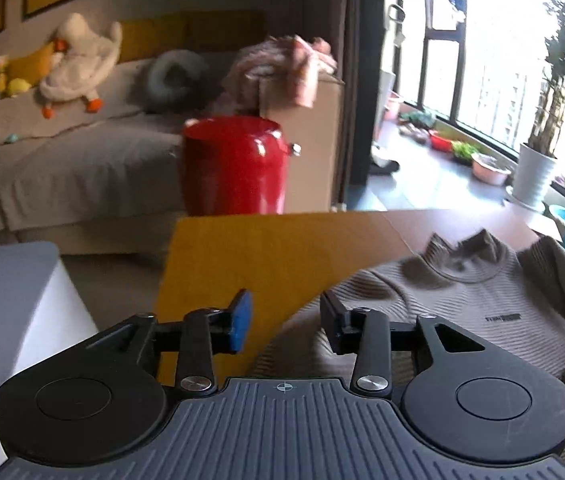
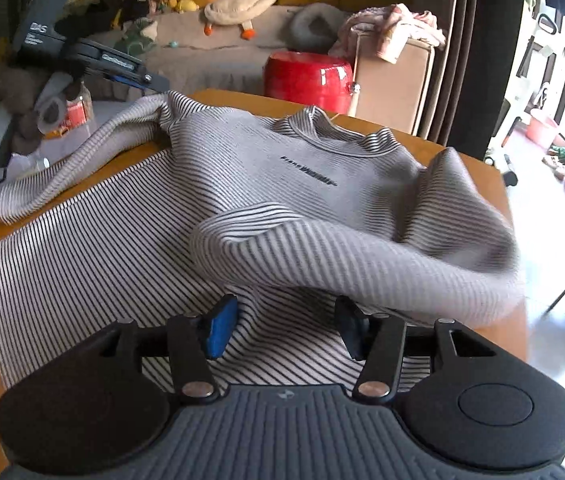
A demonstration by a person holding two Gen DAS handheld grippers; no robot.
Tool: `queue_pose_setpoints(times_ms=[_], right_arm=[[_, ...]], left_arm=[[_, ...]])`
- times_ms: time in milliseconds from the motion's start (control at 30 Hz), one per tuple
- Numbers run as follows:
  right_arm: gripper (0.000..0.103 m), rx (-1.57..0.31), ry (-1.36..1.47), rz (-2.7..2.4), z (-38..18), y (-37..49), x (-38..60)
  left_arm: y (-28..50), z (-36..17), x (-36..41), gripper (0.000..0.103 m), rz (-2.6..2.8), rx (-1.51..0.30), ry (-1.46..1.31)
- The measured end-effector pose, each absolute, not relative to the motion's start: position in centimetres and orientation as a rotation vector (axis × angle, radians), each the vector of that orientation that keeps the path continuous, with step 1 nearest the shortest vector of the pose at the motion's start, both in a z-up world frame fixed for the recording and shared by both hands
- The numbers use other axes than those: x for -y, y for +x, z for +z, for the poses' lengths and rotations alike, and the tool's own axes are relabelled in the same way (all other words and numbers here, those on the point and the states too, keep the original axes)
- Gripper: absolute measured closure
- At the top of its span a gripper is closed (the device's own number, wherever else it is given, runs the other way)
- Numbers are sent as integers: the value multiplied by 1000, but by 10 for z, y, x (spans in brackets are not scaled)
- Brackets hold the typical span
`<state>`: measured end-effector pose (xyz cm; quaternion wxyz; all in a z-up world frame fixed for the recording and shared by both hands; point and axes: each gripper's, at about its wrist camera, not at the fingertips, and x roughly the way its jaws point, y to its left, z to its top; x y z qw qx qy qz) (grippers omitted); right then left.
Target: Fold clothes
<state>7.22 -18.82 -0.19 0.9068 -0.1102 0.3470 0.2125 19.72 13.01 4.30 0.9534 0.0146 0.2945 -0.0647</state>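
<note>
Both my tongs gape with nothing between them: my left gripper (image 1: 284, 322) beside the striped sweater (image 1: 462, 312), my right gripper (image 2: 286, 326) over it.

The left wrist view looks low across the table's (image 1: 242, 248) left edge toward the sofa (image 1: 82, 160); the right wrist view looks close over the striped sweater (image 2: 242, 168); both share sweater, red stool (image 1: 234, 168) and sofa.

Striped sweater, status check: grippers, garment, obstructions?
Left gripper open, empty. Right gripper open over striped sweater. Sweater spread on table, sleeve folded in. Nothing obstructing.
</note>
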Motion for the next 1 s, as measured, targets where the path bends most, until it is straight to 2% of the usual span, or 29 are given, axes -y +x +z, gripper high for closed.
queue_pose_setpoints(times_ms=[67,167,300,367,533,600,633,800,967,1000], right_arm=[[49,-697,-222,453,17,70,194],[45,-628,-170,460,54,76,204],[45,-559,-99,424,78,110,199],[51,-598,-86,440,67,135,185],[51,-795,-117,475,0,179,149],[47,-741,-166,466,-14,188,140],[40,-723,-183,461,-17,194,138],[38,-693,-196,397,-18,217,136],[38,-564,-219,374,21,162,169],[36,-533,-237,364,30,143,177]], left_arm=[[189,48,-134,51,-178,-607,11],[170,48,-124,46,-311,-634,-26],[158,21,-88,43,-533,-728,-44],[155,3,-71,41,-585,-782,-32],[137,-11,-61,40,-554,-791,5],[130,-11,-61,40,-538,-803,6],[127,-10,-61,40,-529,-810,6],[105,-7,-63,36,-508,-855,-23],[83,-5,-59,19,-540,-900,-12],[82,-4,-58,18,-549,-904,-6]])
